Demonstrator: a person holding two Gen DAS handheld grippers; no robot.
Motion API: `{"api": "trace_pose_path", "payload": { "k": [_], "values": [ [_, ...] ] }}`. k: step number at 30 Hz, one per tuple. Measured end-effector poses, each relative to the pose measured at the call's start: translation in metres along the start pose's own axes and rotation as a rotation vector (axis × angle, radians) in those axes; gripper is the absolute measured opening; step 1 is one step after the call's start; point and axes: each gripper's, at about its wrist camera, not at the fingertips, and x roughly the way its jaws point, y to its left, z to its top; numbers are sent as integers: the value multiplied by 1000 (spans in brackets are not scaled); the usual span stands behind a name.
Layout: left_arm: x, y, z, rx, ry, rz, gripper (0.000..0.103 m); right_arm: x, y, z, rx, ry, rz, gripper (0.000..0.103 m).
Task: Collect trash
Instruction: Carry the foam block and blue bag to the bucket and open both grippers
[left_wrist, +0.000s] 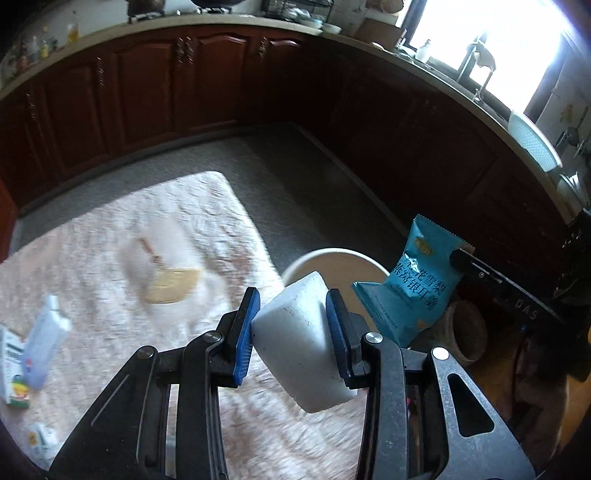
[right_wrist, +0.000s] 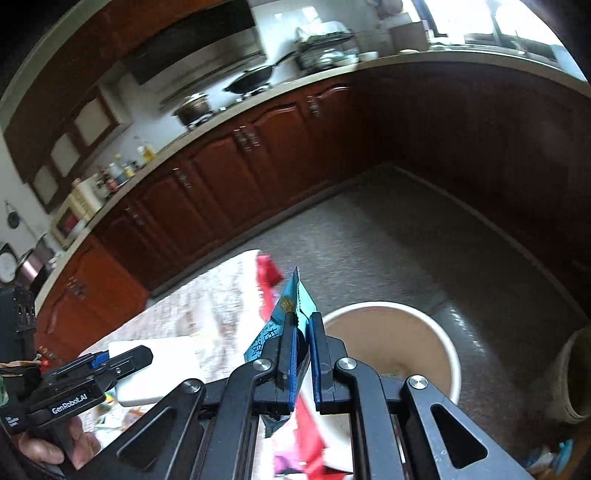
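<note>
Carry-to-bin step: left gripper (left_wrist: 291, 332) clamps white block (left_wrist: 299, 343), right gripper (right_wrist: 303, 354) pinched on teal packet (right_wrist: 291, 310); bin (right_wrist: 448, 354) just ahead. Next: get over it, release.

Bin (left_wrist: 332, 258) on floor (left_wrist: 303, 192) just beside rug (left_wrist: 129, 240)

Left gripper (left_wrist: 291, 328) angled down, jaws clamped on a load, right gripper (right_wrist: 303, 354) pinched tight, angled down.
</note>
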Motion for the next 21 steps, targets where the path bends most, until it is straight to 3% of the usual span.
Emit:
{"api": "trace_pose_path", "payload": {
  "k": [7, 21],
  "values": [
    [35, -18, 0, -15, 30, -25, 34, 9, -37, -8, 9, 23, -98, 6],
    [76, -38, -8, -13, 105, -54, 38, 33, -62, -25, 27, 99, -228, 6]
  ]
}}
